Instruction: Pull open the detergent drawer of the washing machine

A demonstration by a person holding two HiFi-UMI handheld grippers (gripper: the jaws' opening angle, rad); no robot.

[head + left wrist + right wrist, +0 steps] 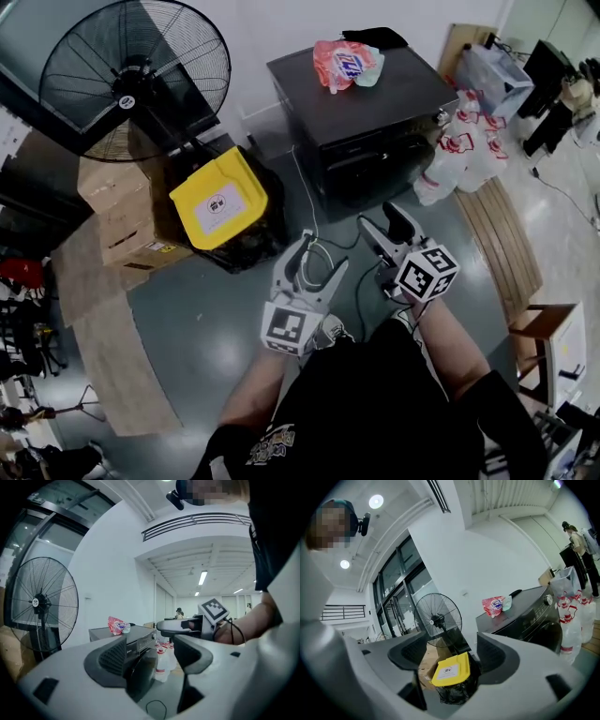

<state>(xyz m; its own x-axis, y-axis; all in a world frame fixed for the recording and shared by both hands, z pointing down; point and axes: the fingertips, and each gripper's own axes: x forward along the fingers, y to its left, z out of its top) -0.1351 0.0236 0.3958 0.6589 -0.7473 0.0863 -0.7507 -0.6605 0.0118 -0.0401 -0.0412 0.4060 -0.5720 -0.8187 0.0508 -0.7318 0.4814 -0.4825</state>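
The dark washing machine stands against the far wall, with a pink detergent bag on its top. Its control band runs under the top edge, and no drawer sticks out of it. Both grippers hover over the grey floor, well short of the machine. My left gripper is open with nothing between its fingers; in its own view the machine lies straight ahead. My right gripper is also open and empty. In the right gripper view the machine sits off to the right.
A black bin with a yellow lid stands left of the machine, beside cardboard boxes and a large floor fan. White jugs cluster at the machine's right, next to a wooden slatted board. A cable trails across the floor.
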